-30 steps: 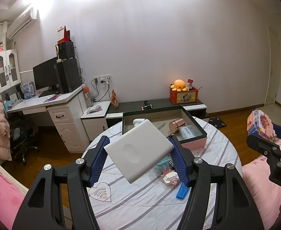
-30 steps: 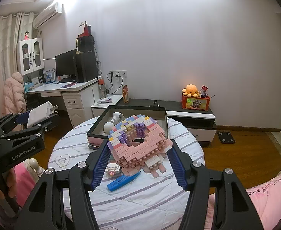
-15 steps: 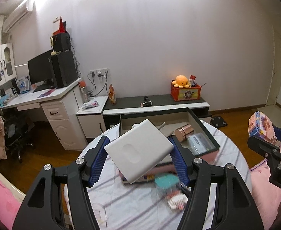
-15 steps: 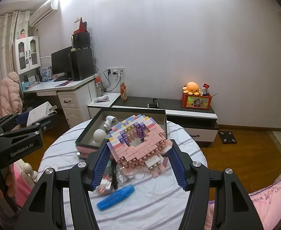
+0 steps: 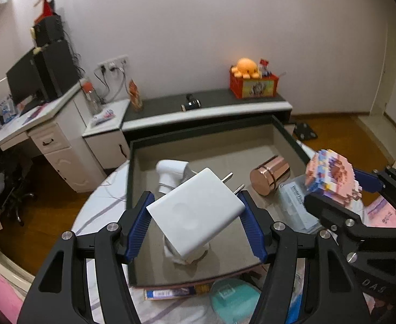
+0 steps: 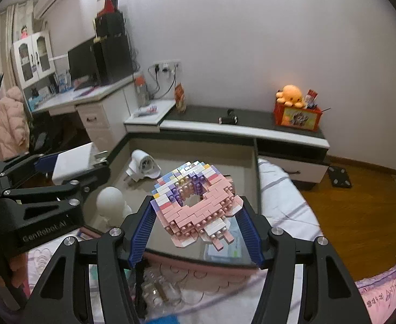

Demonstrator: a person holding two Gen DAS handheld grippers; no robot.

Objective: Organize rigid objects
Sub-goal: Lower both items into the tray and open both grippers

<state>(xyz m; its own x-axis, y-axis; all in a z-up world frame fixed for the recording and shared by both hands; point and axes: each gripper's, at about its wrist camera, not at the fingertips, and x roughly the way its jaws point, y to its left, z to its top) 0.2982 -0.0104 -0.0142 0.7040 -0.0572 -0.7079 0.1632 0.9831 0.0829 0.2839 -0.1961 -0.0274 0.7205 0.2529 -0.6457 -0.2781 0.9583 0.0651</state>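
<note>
Each hand-held gripper (image 5: 195,224) has black arms, ribbed blue pads, silver screws.

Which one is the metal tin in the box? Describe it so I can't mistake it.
Find the dark-rimmed box on the round table. Toward its right side, a rose-gold tin lies on its side. It is the only shiny copper-coloured cylinder there; the adapter and bulb near it are matte white.

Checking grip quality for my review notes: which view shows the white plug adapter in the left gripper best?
The left wrist view: the white plug adapter fills the centre, its broad face and prongs clear, clamped between the left gripper pads. The right wrist view catches it only edge-on at the left margin.
</note>
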